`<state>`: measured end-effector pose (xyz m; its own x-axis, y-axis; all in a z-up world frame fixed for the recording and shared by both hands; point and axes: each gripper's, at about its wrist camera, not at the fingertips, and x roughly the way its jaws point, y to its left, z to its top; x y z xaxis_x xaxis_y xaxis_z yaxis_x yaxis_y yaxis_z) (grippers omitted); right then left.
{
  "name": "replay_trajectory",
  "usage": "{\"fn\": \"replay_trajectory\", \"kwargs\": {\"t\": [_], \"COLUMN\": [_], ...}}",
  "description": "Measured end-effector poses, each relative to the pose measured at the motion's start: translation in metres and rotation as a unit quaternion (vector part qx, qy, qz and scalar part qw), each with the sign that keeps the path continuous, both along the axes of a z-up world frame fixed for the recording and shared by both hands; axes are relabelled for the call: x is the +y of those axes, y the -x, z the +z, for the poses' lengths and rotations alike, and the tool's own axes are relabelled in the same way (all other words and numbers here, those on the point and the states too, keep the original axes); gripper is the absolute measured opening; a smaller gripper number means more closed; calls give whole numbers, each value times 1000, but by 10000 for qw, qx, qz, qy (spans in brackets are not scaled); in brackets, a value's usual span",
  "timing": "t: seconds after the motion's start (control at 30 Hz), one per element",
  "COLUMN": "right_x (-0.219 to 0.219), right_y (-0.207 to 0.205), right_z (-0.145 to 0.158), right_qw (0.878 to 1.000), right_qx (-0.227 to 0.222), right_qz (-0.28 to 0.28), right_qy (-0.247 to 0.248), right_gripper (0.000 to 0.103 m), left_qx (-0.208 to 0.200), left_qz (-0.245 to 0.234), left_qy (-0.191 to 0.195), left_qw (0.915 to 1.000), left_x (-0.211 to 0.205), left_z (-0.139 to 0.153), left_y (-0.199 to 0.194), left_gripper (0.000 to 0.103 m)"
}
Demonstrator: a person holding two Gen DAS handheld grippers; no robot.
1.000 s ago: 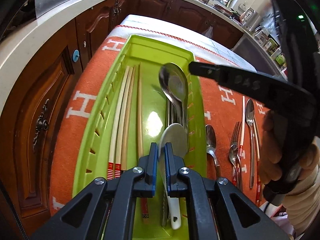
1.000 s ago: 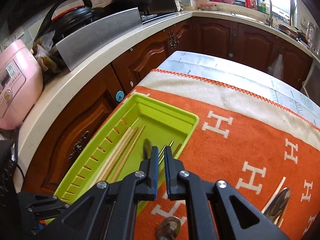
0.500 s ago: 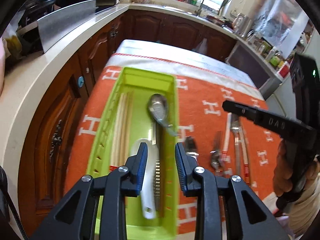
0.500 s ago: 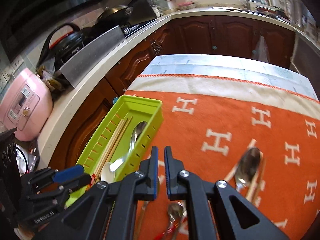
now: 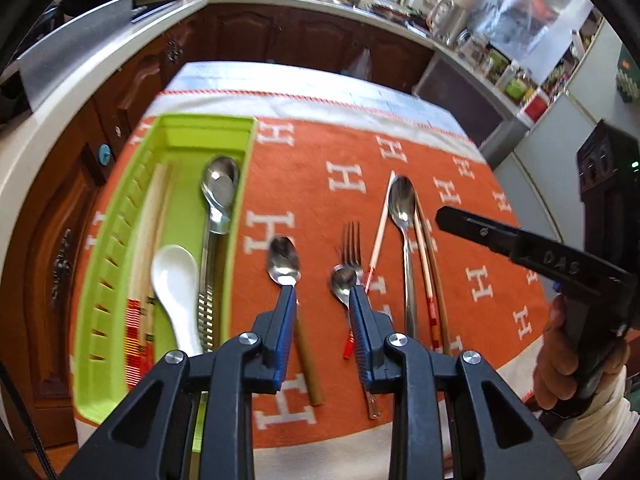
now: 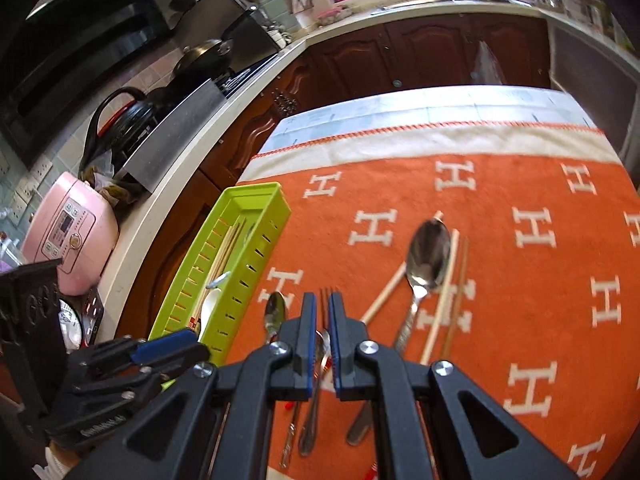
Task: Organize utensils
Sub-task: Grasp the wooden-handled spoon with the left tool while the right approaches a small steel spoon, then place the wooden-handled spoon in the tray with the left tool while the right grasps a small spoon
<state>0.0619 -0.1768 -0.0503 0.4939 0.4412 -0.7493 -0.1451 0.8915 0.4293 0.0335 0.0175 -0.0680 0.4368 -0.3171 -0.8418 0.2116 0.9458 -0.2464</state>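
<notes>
- The left gripper (image 5: 320, 300) has let go of the white spoon (image 5: 175, 280) it pinched a second ago; its fingers (image 5: 285, 320) now stand apart with nothing between them, above the cloth (image 5: 320, 184).
- The view has pulled back from the green tray (image 5: 120, 240) toward the loose cutlery.
- The right gripper (image 6: 321, 320) keeps its fingers (image 6: 307, 320) almost together, holding nothing, over a fork (image 6: 327, 296).
- Raised letters on the right gripper's arm read "DAS"; the orange cloth carries white "H" marks.
- Inside the tray lie the white spoon, a metal spoon (image 5: 218, 200) and chopsticks (image 5: 150, 224).
- On the cloth: a small spoon (image 5: 283, 262), the fork, a large spoon (image 5: 402, 204) and more chopsticks (image 5: 382, 220).
- A pink rice cooker (image 6: 70, 232) sits on the far surface.
</notes>
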Motion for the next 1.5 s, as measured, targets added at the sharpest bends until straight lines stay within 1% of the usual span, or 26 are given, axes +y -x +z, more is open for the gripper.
{"fn": "replay_trajectory", "kwargs": {"t": [0.13,0.27,0.37,0.5,0.67,0.73,0.9,1.0,1.03,1.13,1.33,1.5], "right_x": [-10,-13,-12,-7,2,7,13,18,20,29,41,53], "right_y": [10,22,30,36,41,43,45,46,47,48,50,51], "right_z": [-8,-20,-30,-42,-48,-48,-50,-53,-54,-57,-60,-62], "right_qw": [10000,9999,9996,9990,9981,9984,9984,9981,9979,9972,9957,9946], "right_qx": [54,112,208,375,464,422,412,451,468,514,599,671], "right_qz": [-31,-111,-71,29,214,276,346,398,421,538,700,791], "right_qy": [-50,-69,-162,-257,-332,-241,-194,-156,-151,-103,-30,71], "right_gripper": [6,6,6,6,6,6,6,6,6,6,6,7], "left_qx": [265,439,524,603,741,615,360,192,171,173,81,-139], "left_qz": [-34,132,245,349,436,430,425,465,486,571,522,475], "left_qy": [-127,-305,-353,-510,-570,-635,-774,-962,-899,-555,-286,-98], "left_qw": [9996,9985,9977,9963,9947,9952,9954,9941,9946,9967,9982,9987], "left_x": [-15,-18,-19,-20,-21,-24,-29,-33,-32,-23,-12,-6], "left_z": [-19,-35,-43,-55,-69,-70,-72,-73,-73,-73,-67,-47], "left_y": [-2,-7,-12,-16,-20,-19,-20,-18,-18,-18,-10,-1], "left_gripper": [25,25,25,25,25,25,24,8,7,4,4,4]}}
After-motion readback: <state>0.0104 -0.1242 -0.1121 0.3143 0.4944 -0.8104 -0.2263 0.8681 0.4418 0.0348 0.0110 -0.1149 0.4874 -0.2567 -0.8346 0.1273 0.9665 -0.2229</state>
